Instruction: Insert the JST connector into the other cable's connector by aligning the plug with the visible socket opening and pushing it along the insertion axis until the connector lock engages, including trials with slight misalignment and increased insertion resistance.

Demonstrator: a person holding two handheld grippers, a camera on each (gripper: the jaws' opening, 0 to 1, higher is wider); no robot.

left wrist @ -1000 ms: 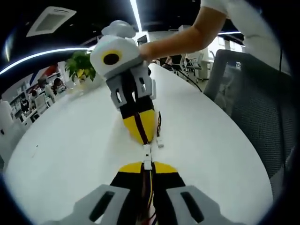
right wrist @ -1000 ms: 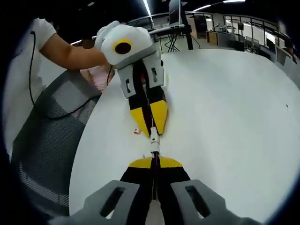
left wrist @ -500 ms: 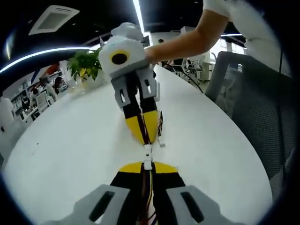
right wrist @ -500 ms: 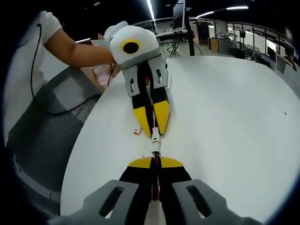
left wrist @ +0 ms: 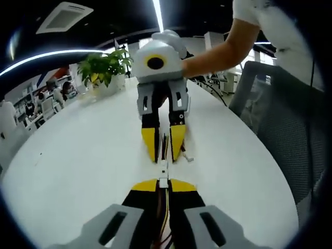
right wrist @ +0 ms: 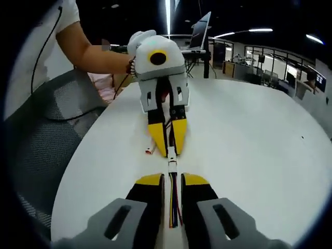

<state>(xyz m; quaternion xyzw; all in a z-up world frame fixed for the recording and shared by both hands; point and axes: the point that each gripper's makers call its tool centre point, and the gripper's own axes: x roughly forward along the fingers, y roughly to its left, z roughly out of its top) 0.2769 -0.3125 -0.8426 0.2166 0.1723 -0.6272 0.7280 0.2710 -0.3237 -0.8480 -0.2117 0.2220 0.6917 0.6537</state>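
The left gripper (left wrist: pixel 163 185) keeps its yellow tips clenched on the small white plastic connector (left wrist: pixel 163 174), low over the smooth white round worktop (left wrist: pixel 78 155). Just beyond, the right gripper (left wrist: pixel 163 153) has let go; its jaws now stand apart around thin coloured wires (right wrist: pixel 173 199). The two plugs look joined, so the push seems finished.

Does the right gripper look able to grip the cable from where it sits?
Probably yes. The right gripper has its jaws open, and the cable runs straight through the gap with nothing else between them. The left gripper, shut on the connector, sits just ahead, clear of those jaws.
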